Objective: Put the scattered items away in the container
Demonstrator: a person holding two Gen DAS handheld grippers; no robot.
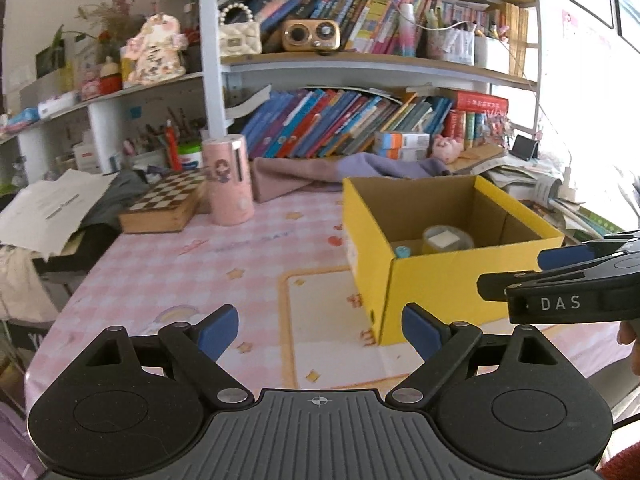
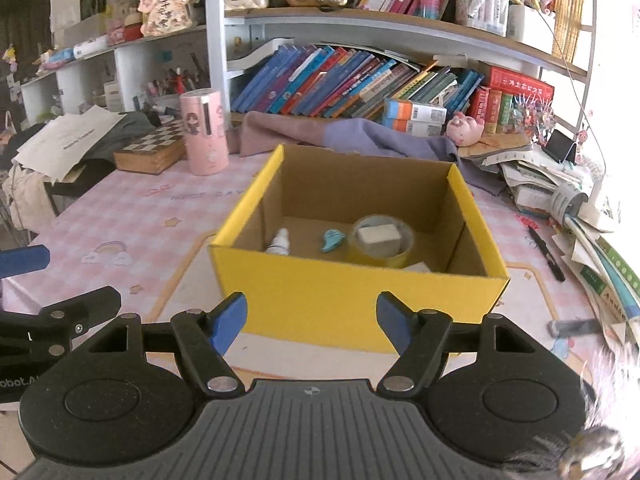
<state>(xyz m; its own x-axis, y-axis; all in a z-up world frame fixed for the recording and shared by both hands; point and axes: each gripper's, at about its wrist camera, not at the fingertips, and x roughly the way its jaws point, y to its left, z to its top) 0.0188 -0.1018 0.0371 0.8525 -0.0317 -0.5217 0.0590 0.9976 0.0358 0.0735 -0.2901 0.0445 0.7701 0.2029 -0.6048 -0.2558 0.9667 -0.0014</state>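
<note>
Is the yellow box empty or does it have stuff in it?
Not empty: the yellow box holds a tape roll, small white bottle and blue item.

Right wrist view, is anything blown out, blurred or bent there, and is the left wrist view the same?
Right wrist view: window light whitens the right edge, shelves bow from the fisheye, the yellow box stays sharp. Left wrist view: the same glare on the right, the bookshelf slightly soft, the corners dark.

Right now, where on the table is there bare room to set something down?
Free: the pink cloth left of the yellow box, up to the chessboard and pink canister. Crowded: the right edge, with a pen and stacked papers, and behind the box, a purple cloth.
</note>
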